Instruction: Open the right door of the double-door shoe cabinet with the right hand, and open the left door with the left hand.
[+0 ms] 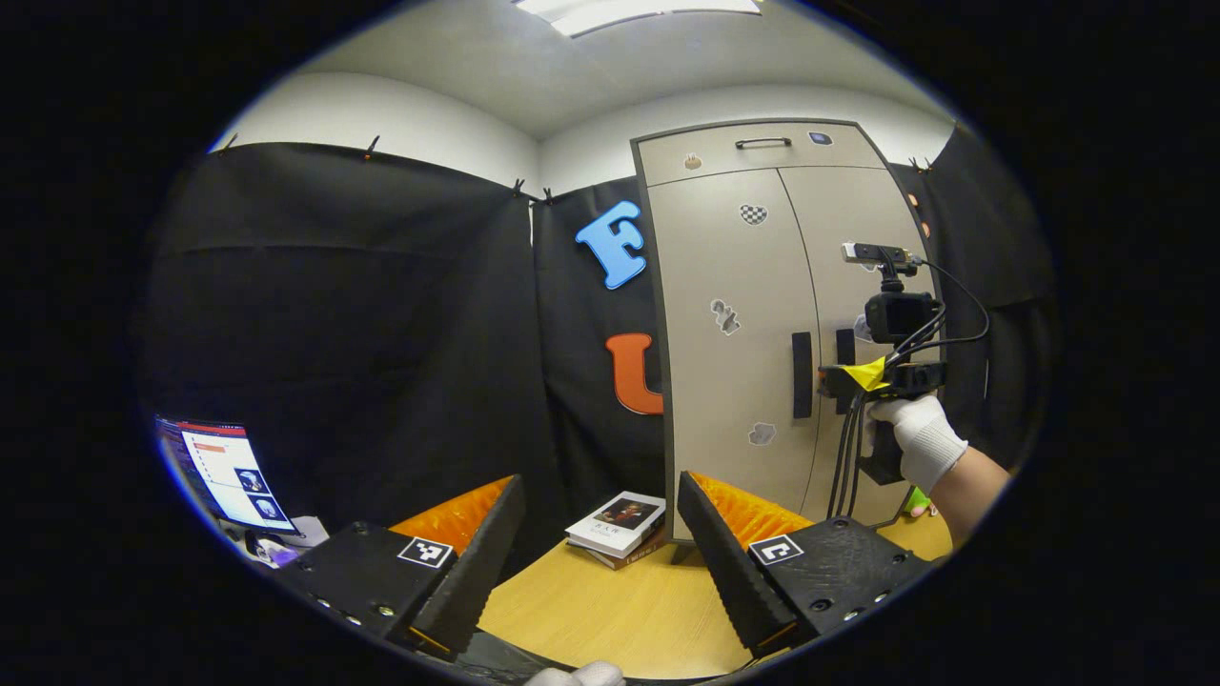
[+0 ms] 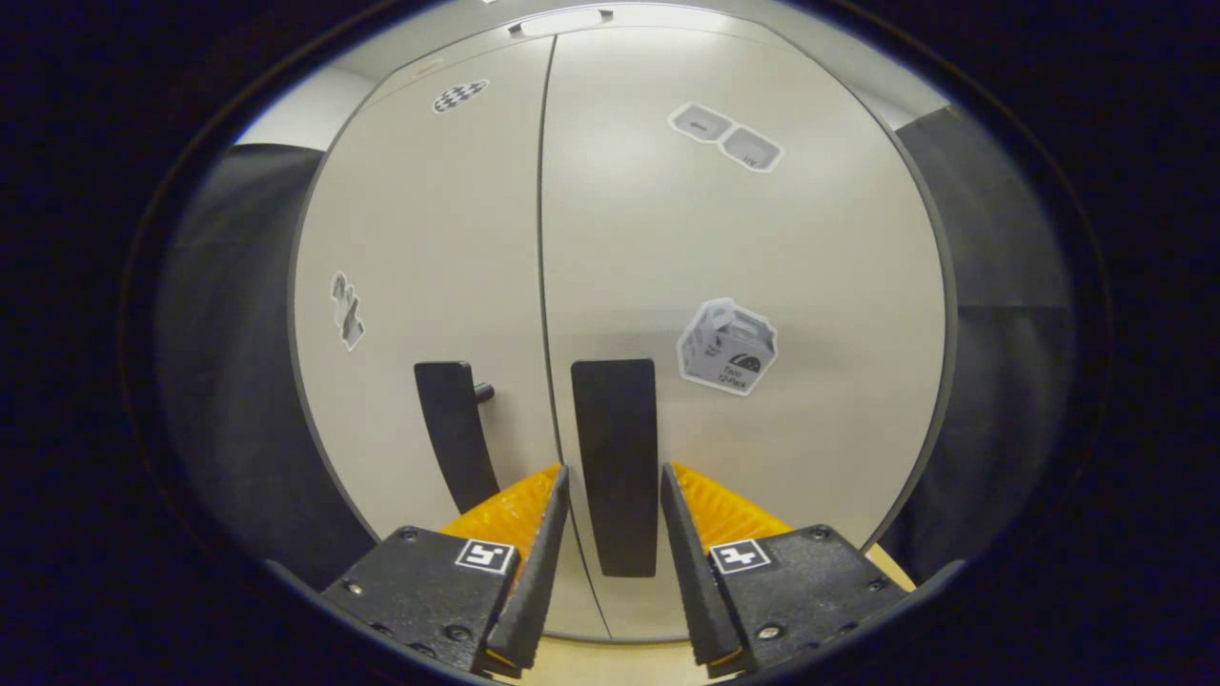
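In the left gripper view, the left hand-held gripper (image 1: 600,548) hangs low over a smooth, pale wooden table (image 1: 610,610), its two ribbed, wedge-shaped fingers spread wide apart with nothing between them. Beyond them, at the far right of the table, stands the double-door shoe cabinet (image 1: 762,314), tall and matt beige with a dark frame, a drawer with a slim bar pull on top, and flat stickers on its fronts. Its left door (image 1: 729,362) and right door (image 1: 858,286) are both closed, each with a dark, flat vertical handle by the centre seam. A stack of books (image 1: 618,527) lies on the table near the cabinet's foot, and a lit screen (image 1: 229,474) sits at the far left. A white-gloved hand (image 1: 920,438) holds the right hand-held gripper (image 1: 834,379) up at the right door's handle, cables trailing from it. The right gripper view is close to the cabinet: the right door handle (image 2: 617,467), a dark rounded slab, stands between the open fingers of the right hand-held gripper (image 2: 615,562); whether they touch it I cannot tell. The left door handle (image 2: 456,433) shows its side peg just left of the seam.
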The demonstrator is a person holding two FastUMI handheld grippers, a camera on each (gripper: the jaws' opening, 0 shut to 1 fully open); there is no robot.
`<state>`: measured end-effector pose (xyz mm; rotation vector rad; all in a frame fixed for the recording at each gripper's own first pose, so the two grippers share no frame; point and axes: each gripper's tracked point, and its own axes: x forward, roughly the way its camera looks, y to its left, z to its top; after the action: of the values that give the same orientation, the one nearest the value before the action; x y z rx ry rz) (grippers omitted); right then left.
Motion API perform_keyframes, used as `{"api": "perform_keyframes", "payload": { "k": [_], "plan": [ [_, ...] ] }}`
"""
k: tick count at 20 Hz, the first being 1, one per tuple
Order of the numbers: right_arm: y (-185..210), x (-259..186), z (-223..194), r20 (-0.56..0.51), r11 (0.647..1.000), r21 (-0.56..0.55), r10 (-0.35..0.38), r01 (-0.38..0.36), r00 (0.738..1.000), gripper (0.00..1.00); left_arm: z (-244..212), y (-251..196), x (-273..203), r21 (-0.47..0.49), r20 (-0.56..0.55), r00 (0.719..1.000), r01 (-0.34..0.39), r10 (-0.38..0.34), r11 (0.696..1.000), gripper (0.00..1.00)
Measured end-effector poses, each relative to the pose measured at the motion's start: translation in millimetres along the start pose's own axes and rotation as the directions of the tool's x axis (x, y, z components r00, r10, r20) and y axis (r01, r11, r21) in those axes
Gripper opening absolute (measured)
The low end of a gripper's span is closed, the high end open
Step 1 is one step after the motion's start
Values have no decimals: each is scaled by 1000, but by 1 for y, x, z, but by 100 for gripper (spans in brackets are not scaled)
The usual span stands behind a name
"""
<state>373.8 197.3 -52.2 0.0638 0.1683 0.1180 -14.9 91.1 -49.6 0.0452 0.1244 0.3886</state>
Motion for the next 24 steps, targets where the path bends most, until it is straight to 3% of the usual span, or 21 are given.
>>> {"api": "perform_keyframes", "payload": {
  "k": [2,10,15,24],
  "plan": [
    [-3,1,-1,4,999,5,-32,32,999,43,1,1,1,-1,4,1000,-4,4,1000,97],
    [-5,-7,-2,-5,999,-18,28,-28,1000,28,5,4,2,-15,23,1000,-7,7,1000,97],
    [-11,-40,-6,-1,997,-26,69,-69,998,24,7,8,-3,-22,34,999,9,-9,1000,97],
    [-39,-107,-15,1,998,-22,62,-62,998,22,3,5,-39,-33,40,997,74,-73,997,97]
  ]
}}
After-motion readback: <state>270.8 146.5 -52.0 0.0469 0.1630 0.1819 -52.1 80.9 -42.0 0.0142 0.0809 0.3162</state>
